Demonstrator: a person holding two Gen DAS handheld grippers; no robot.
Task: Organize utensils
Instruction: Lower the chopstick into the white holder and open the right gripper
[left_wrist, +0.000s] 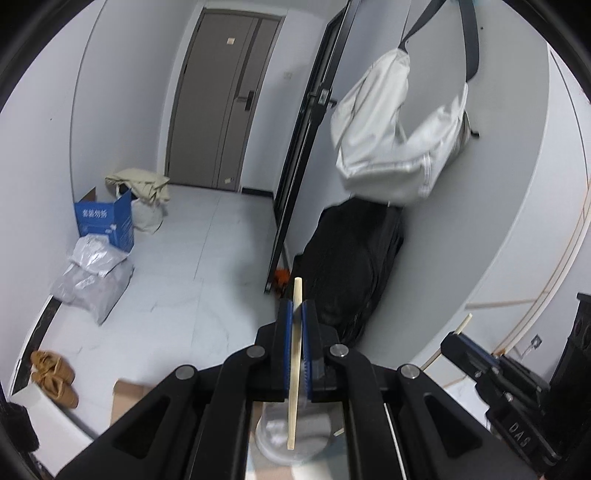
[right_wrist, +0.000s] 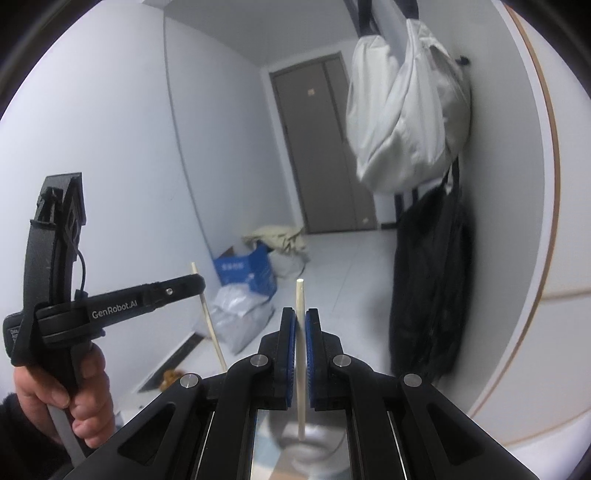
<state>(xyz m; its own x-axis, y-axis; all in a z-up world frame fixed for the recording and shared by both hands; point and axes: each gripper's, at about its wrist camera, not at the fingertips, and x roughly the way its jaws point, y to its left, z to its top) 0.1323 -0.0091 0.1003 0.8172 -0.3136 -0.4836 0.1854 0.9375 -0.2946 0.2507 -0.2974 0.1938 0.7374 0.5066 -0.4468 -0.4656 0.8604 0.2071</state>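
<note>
- Left gripper: blue pads clamped on one chopstick, running near-vertical at frame center, tip poking above the jaws, lower end hanging past them.
- Right gripper: same story, pads closed on a second chopstick, upright at center of the right wrist view.
- Cross-check: the right view shows the left gripper at center left with its stick through the jaws, a hand on its handle at lower left. The left view shows the right gripper at lower right, a stick tip sticking out above it.
- Both sticks are held in the air, well apart; behind them only hallway: door, hanging white bag, blue box.
- Under each stick, bottom center of frame, a pale round container, blurred; likely the utensil holder, can't confirm.
- Progress, my read: pickup done for this pair, placement not done. Neither stick is in anything yet.
- Left to do: get both sticks into the holder and release. Other utensils not in view, so the remaining count is unknown.
</note>
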